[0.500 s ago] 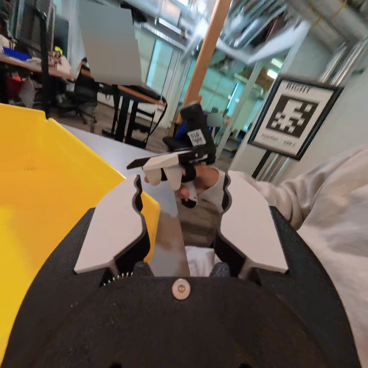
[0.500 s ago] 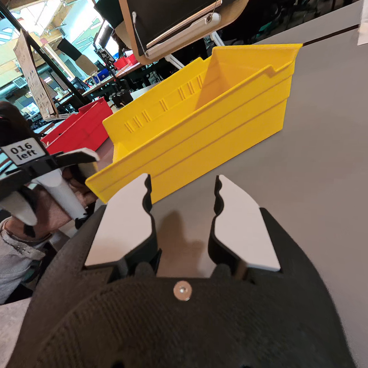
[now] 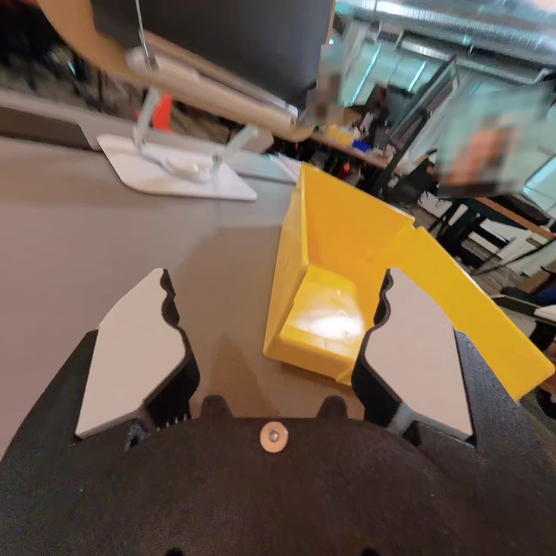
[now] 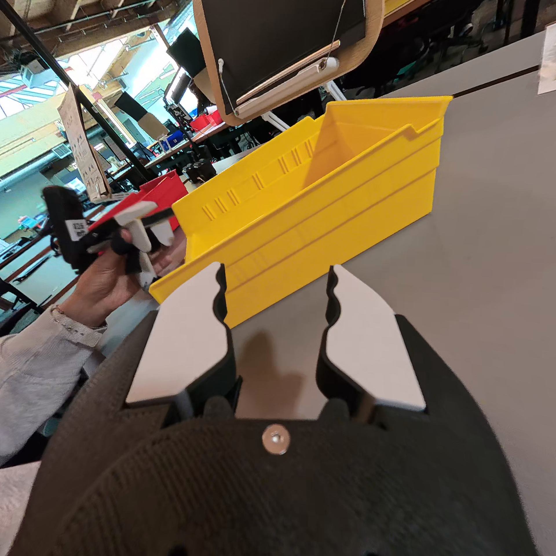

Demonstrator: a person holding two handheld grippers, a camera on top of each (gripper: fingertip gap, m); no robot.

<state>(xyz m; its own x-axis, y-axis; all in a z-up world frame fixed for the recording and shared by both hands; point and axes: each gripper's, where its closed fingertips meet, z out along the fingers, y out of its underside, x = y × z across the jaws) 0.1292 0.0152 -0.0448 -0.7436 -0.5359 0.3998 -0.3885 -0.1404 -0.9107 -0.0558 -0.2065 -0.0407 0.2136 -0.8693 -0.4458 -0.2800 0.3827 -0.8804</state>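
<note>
A long empty yellow bin (image 4: 316,207) lies on the grey table (image 4: 481,240). My right gripper (image 4: 275,270) is open and empty, held just in front of the bin's long side wall. My left gripper (image 3: 276,273) is open wide and empty at the bin's near short end; the bin (image 3: 337,270) shows between its fingers, its right finger (image 3: 412,325) over the bin's opening. The left gripper also shows in the right wrist view (image 4: 150,222), held in a hand (image 4: 102,282) beside the bin's left end.
A dark screen in a wooden frame (image 4: 288,48) hangs over the table on a white stand, with a flat white base (image 3: 174,174). A red bin (image 4: 159,195) lies beyond the yellow one. A paper sheet (image 4: 546,69) lies at the far right. Desks and chairs fill the background.
My left gripper has swung left from facing the right gripper and the wall sign to face the bin's end, with its jaws wider. The right gripper has pulled back slightly.
</note>
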